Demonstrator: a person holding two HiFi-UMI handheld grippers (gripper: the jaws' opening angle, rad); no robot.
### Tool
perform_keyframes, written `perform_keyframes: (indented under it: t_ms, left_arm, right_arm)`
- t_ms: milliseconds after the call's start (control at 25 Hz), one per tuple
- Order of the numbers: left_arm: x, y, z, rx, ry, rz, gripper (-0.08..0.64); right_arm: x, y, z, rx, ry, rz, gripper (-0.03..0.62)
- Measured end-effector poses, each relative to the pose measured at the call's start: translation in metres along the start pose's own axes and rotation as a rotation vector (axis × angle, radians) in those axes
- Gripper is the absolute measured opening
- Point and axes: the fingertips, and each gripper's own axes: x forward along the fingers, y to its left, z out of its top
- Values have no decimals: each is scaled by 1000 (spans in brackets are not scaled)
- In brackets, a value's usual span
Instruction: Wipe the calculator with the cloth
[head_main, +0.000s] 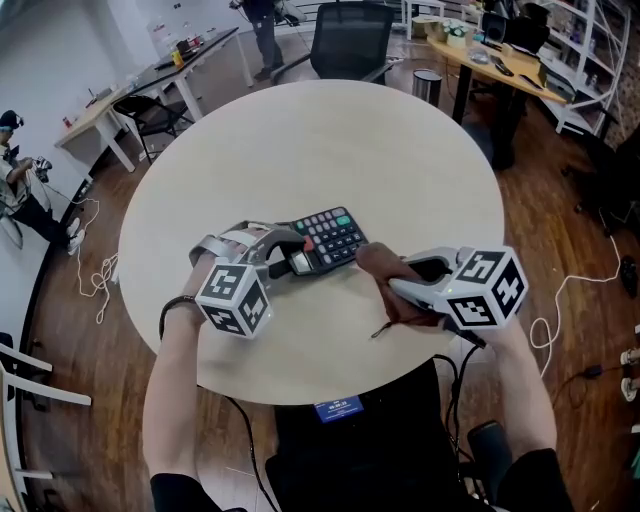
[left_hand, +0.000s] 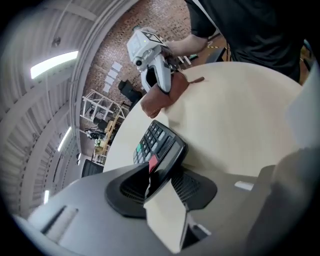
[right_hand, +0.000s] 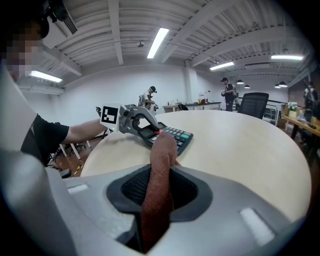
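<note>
The calculator (head_main: 325, 240) lies on the table (head_main: 330, 140), long axis left-to-right, display end apparently clamped in the left gripper (head_main: 288, 256). Just right of its keys, the right gripper (head_main: 398, 284) pinches the cloth (head_main: 383, 268).

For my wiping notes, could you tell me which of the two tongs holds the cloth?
The right tongs, with the reddish-brown cloth pinched between their jaws; the left tongs instead clamp the calculator by its display end.

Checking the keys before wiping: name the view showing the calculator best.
Head view: the calculator shows its keys from above. The left gripper view sees it foreshortened in the left claw; the right gripper view, partly behind the cloth.
</note>
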Motion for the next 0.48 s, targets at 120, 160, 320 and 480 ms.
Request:
perform_keyframes:
  t_ms: [120,160,320,480]
  left_arm:
    - [-5,10,5,-153,-71,54,125]
    - [-7,15,7,-214,-102,70,113]
    - [-24,38,13,-495,-260,101,87]
    - [-37,50,17,-770,-417,71,84]
  right_arm:
    - [-6,-9,3,31,-52,-17,100]
    - [-9,-12,5,47,-74,-20,100]
    - [-17,-23,14,93,-145,-38,100]
    - [-23,-27,29,122,-225,-48,99]
